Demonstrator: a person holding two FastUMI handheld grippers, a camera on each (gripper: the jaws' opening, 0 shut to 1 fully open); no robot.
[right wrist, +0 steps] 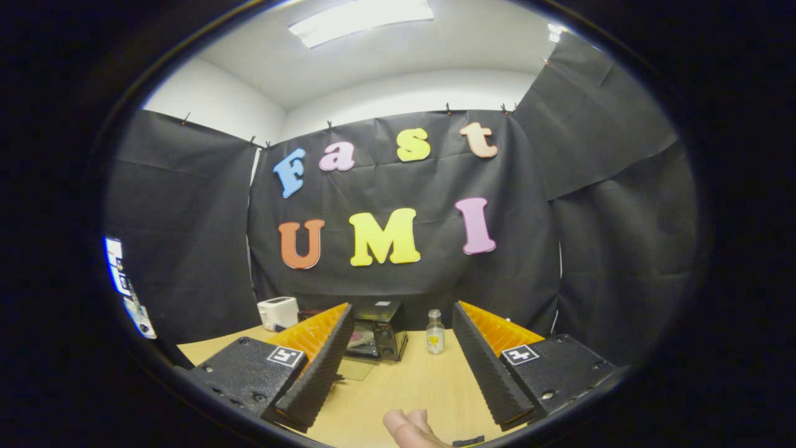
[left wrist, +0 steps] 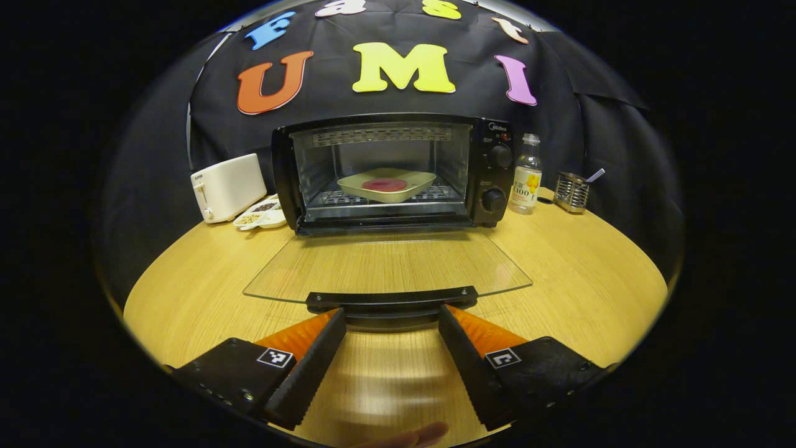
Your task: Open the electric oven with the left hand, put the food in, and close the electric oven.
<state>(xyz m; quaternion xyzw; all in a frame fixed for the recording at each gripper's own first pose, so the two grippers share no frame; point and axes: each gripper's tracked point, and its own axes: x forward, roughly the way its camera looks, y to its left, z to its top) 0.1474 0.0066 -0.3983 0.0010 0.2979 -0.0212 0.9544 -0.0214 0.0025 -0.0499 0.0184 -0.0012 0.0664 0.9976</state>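
the electric oven (left wrist: 395, 171) stands at the back of the wooden table (left wrist: 584, 274), with its glass door (left wrist: 385, 264) dropped flat toward the camera and the food (left wrist: 384, 185), a reddish round on a square dish (left wrist: 387, 185), already resting on the rack inside, so the step left looks to be closing the door. in the left gripper view the left gripper (left wrist: 392, 339) sits right at the door's front edge: the black handle (left wrist: 392, 300) lies crosswise, its long axis running left to right, just ahead of and between the fingertips, with the jaws spread wide and nothing held; whether the tips touch the handle i cannot tell. the handle is thus straight ahead and slightly above the fingers, so the likely move is to catch it or get under it and swing the door up and away toward the oven front. in the right gripper view the right gripper (right wrist: 401, 348) is parted wide too, empty, and well back from the oven (right wrist: 376, 336), which looks small and far off, so the left is plainly nearer. a toaster (left wrist: 227, 186) and a bottle (left wrist: 526, 182) flank the oven
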